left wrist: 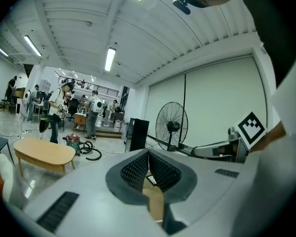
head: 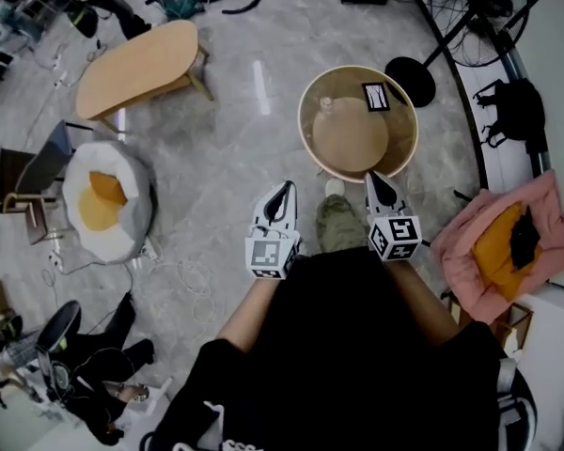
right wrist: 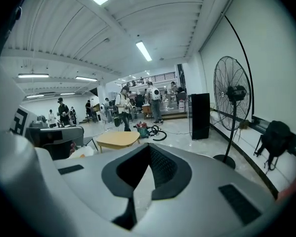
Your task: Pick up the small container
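The left gripper (head: 284, 191) (left wrist: 148, 152) has its 2 jaws pressed together at the tips, with nothing pinched. Through the gap behind the tips its view shows a tan surface and a black-and-white card. The right gripper (right wrist: 149, 148) (head: 375, 180) is also closed tip to tip and empty, with only pale floor showing behind its jaws.

In the head view both grippers point away from the person. The left one is over the floor, to the left of the round table (head: 309, 145). The right one's tip is at the table's near rim.

The container (head: 326, 104), small and beige, sits on the tabletop toward the left side, apart from both grippers. The card (head: 376, 96) lies to its right.

Across the floor stand an oval table (head: 136, 64) (right wrist: 118, 139) and a fan (head: 475, 7) (left wrist: 171, 126) (right wrist: 232, 93). A beanbag (head: 132, 200) lies to the person's left and a pink cushion (head: 470, 238) to the right.
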Motion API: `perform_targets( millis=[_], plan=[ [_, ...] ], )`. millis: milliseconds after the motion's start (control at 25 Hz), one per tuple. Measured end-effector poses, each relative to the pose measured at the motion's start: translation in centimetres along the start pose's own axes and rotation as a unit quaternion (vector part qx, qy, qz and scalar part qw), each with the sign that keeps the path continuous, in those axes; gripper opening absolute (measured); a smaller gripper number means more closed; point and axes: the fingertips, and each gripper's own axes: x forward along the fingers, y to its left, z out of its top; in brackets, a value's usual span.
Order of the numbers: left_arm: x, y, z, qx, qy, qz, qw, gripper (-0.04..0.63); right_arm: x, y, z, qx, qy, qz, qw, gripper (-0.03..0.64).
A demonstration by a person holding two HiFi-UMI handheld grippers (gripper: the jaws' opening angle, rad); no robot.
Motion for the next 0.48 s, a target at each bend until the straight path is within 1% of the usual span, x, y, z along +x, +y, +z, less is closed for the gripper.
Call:
perform_targets(
  millis=[160, 240, 360, 480],
  plan=[
    [6.0, 0.2, 0.7, 0.006, 0.009, -0.013, 0.9998, 0.021, 3.6, -5.0, -0.1, 0.012, 0.016, -0.016, 1.000, 0.015],
    [9.2, -0.3, 0.4, 0.007, 0.014, -0.029, 0.9995, 0.020, 5.3, -7.4, 0.6, 0.016, 0.025, -0.021, 0.999, 0.015],
    [13.7, -0.9, 0.5, 0.008, 0.026, -0.040, 0.9988, 0.020, 7.8, -10.0, 1.8, -0.004, 0.037, -0.004, 0.999, 0.016],
    [17.7, -1.0, 1.1, 0.006, 0.033, -0.032, 0.9989, 0.020, 10.2, -12.3, 2.9, -0.018, 0.045, 0.009, 0.999, 0.015]
  ],
)
